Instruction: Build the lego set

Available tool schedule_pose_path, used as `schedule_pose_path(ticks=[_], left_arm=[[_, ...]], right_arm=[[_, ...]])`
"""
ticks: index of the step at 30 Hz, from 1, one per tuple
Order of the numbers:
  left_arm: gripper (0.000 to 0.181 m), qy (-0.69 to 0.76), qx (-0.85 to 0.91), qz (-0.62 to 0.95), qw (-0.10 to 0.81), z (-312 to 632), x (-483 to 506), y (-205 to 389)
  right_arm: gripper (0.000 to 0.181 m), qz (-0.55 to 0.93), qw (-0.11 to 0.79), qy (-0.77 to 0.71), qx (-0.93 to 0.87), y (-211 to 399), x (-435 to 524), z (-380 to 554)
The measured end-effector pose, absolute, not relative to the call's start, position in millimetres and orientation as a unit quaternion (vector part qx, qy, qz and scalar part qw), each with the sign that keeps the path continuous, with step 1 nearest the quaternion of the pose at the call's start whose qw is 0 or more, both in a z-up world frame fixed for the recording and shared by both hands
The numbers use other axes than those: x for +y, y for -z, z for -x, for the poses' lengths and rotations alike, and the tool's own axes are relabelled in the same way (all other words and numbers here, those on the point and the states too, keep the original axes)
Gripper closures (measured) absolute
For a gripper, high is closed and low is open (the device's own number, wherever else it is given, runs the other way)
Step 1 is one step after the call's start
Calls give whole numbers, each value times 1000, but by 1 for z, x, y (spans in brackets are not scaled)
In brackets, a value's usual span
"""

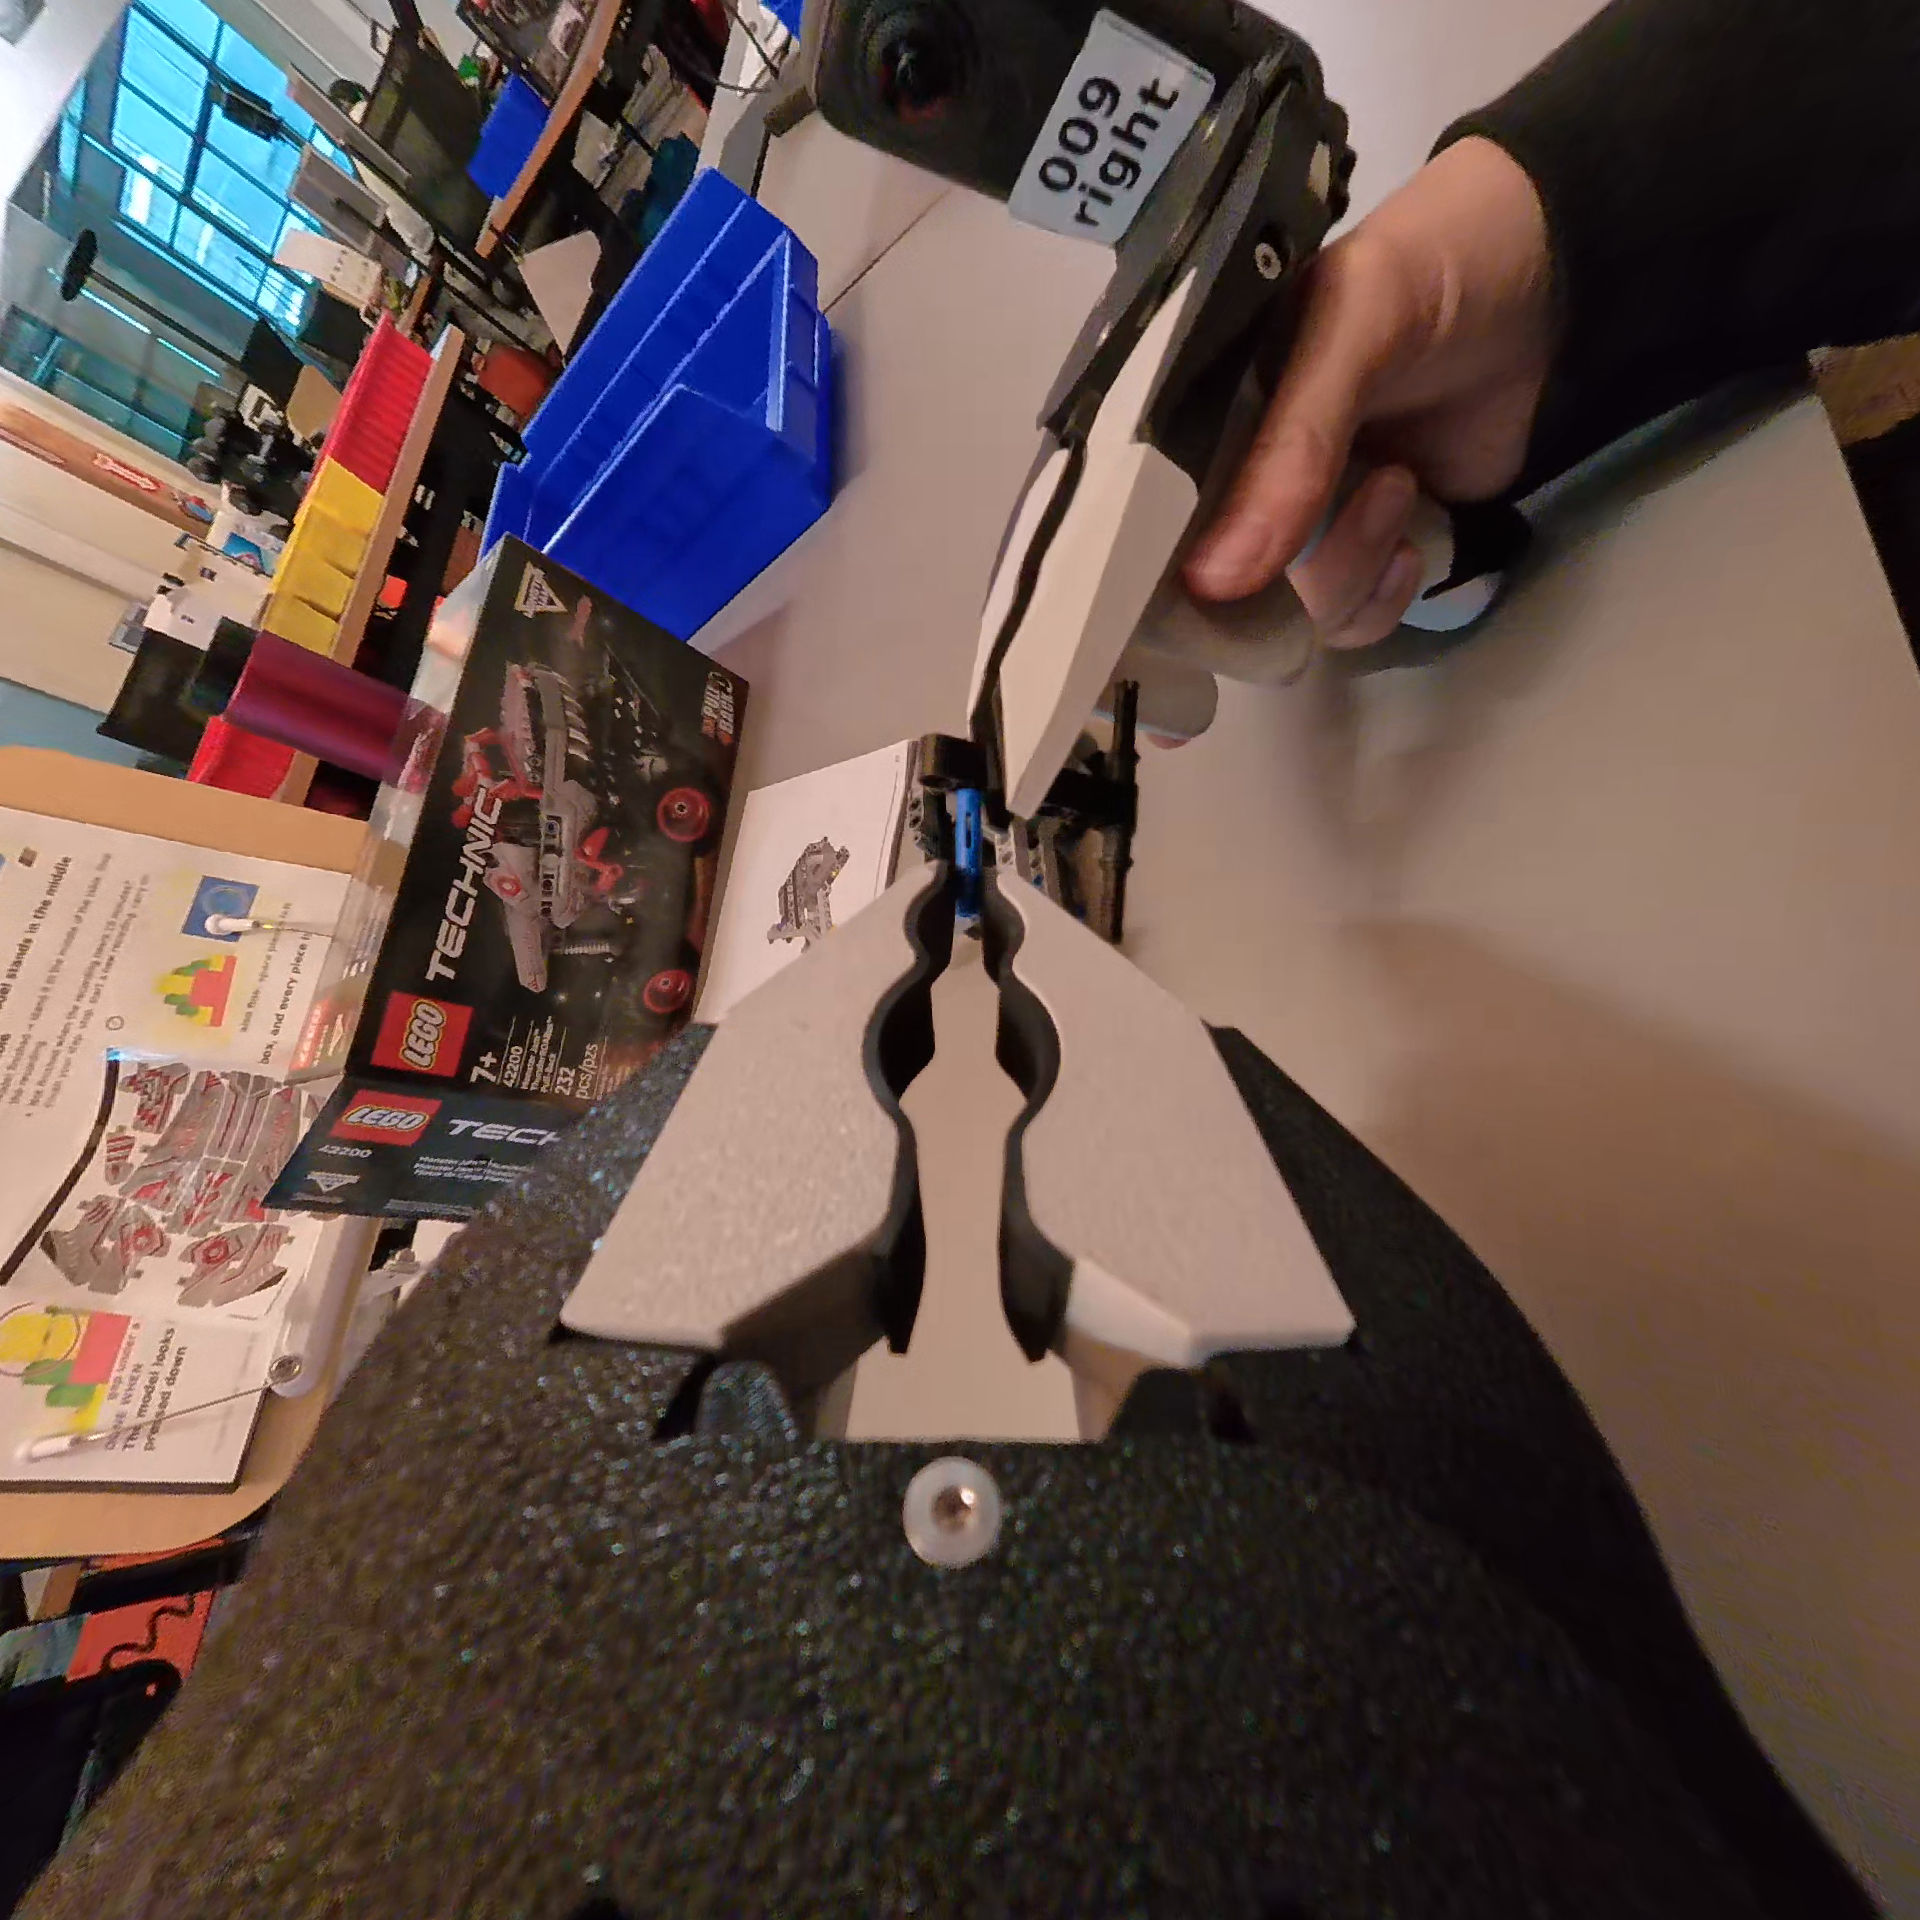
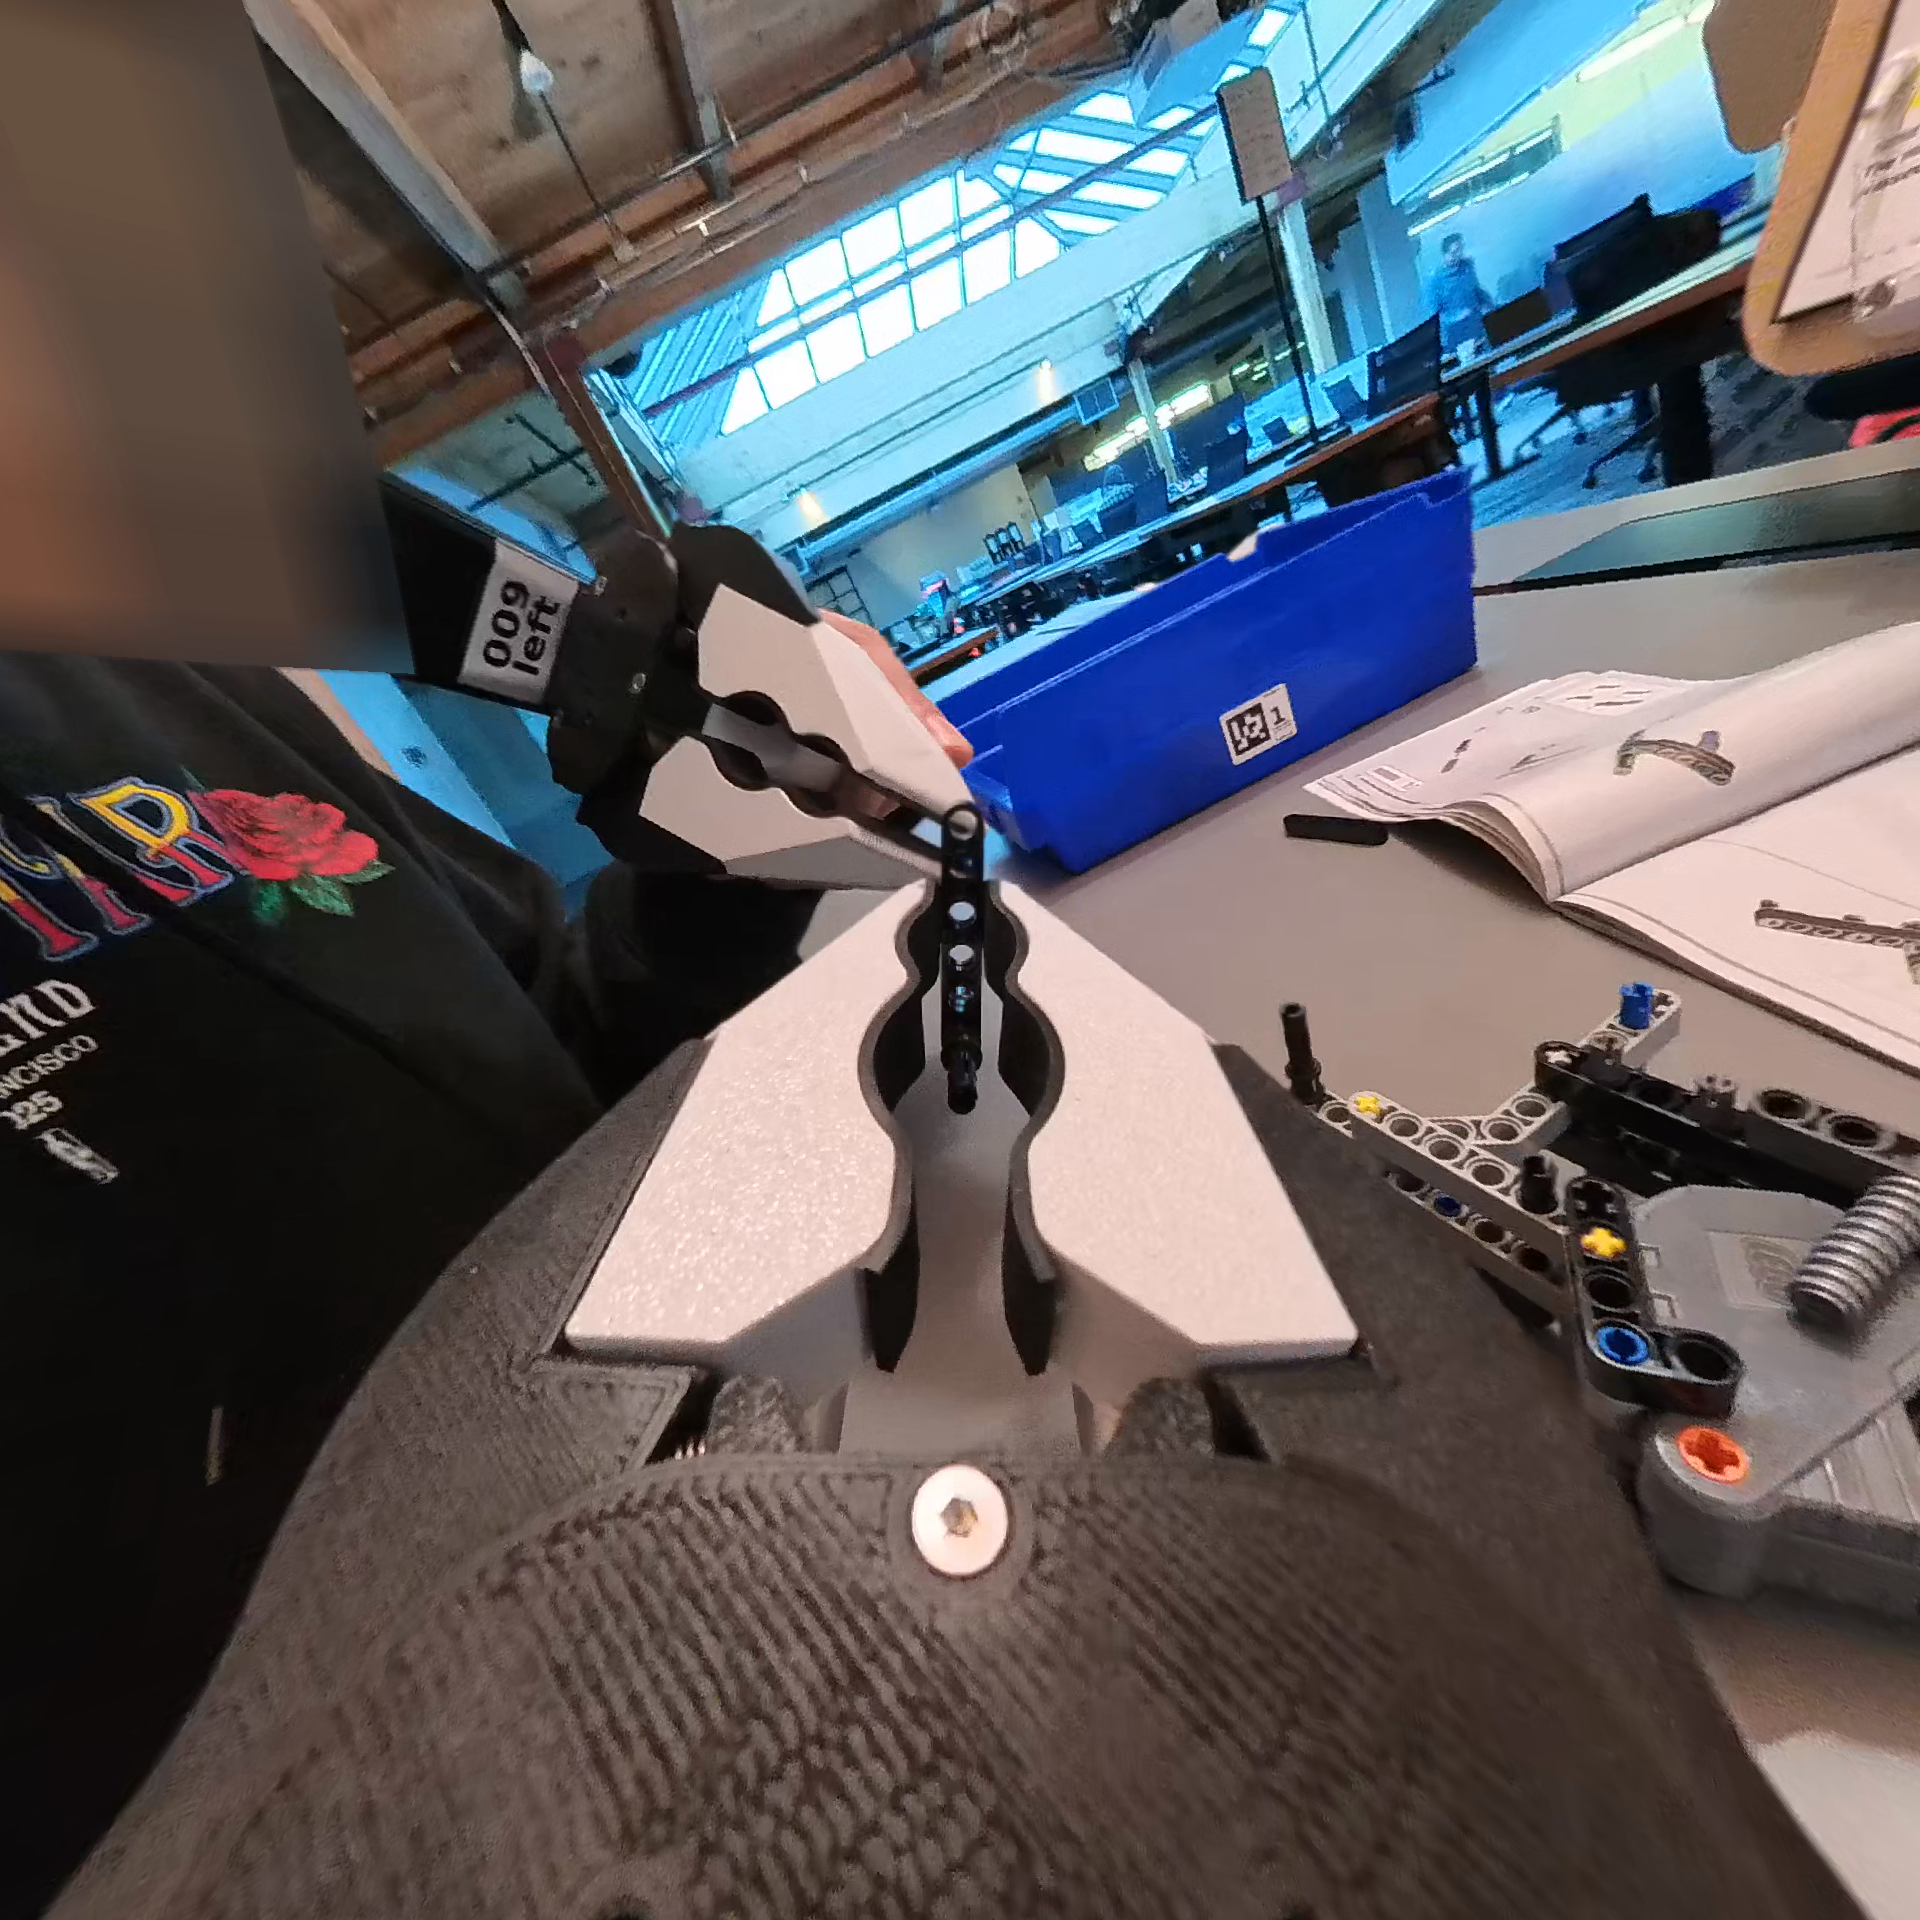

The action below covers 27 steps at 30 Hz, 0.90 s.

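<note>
right gripper has its jaws pinching a black holed beam upright, off the counter. left gripper jaws are clamped on a blue pin, i think, right at the beam's top end. half-built grey and black frame lies near the counter's right edge beside the open booklet.

In the right wrist view, the partly built model lies on the worktop at 3 o'clock, the instruction booklet at 2 o'clock, the storage bin at 1 o'clock.
</note>
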State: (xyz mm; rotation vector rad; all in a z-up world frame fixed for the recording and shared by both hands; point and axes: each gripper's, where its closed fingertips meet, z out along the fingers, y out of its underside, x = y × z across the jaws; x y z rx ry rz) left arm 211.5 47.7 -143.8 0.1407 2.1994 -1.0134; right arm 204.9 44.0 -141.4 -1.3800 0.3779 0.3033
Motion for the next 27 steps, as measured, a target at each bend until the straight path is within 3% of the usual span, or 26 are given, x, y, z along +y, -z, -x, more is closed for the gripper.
schedule_pose_path(ticks=[9,16,24,27], left_arm=[[179,372,852,-65,362,-211,48,146],[179,307,840,-135,427,-214,49,152],[180,438,861,-80,246,-202,48,162],[180,464,843,-105,252,-199,43,160]], right_arm=[[176,646,735,-112,171,145,46,-206],[176,713,683,-33,156,157,47,-209],[176,748,650,-40,127,171,51,-201],[176,756,640,-43,129,174,51,-201]])
